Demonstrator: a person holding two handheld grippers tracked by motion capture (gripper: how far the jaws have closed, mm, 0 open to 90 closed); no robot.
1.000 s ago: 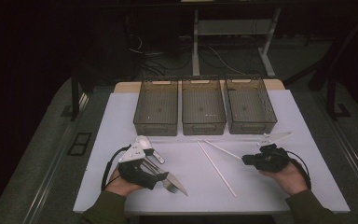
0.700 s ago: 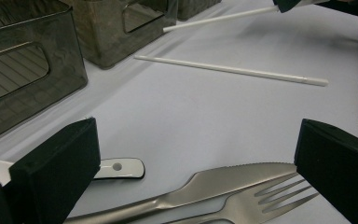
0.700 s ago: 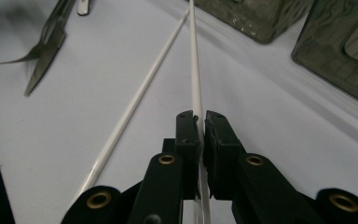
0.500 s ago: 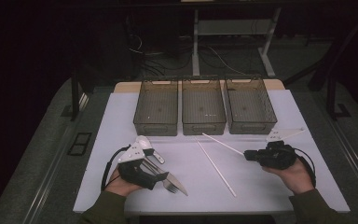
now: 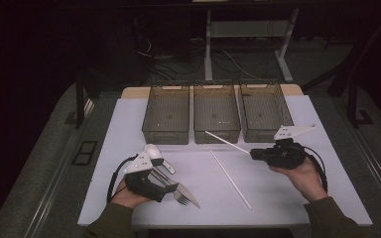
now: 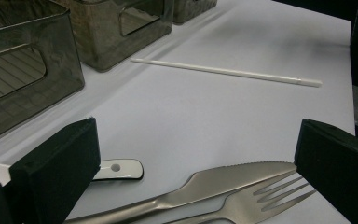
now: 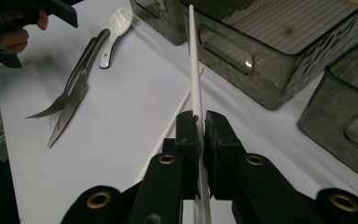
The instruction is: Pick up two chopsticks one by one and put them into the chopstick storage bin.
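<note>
My right gripper (image 5: 252,154) is shut on a white chopstick (image 5: 225,142), whose far end points up toward the middle bin (image 5: 217,136). In the right gripper view the chopstick (image 7: 193,60) runs out between the closed jaws of my right gripper (image 7: 199,128). A second white chopstick (image 5: 229,178) lies flat on the white mat. My left gripper (image 5: 166,191) rests open at the front left. Its jaws straddle a steel knife (image 6: 233,175) and fork (image 6: 270,198), with a white spoon (image 5: 154,151) just behind.
Three smoky see-through bins stand in a row at the back of the mat (image 5: 129,129): left bin (image 5: 166,138), the middle one, right bin (image 5: 263,136). All look empty. Beyond the mat's edges the surroundings are dark.
My right gripper has lifted the chopstick off the mat and drawn back a little; its far tip now rises toward the middle bin. The left gripper has stayed still.
</note>
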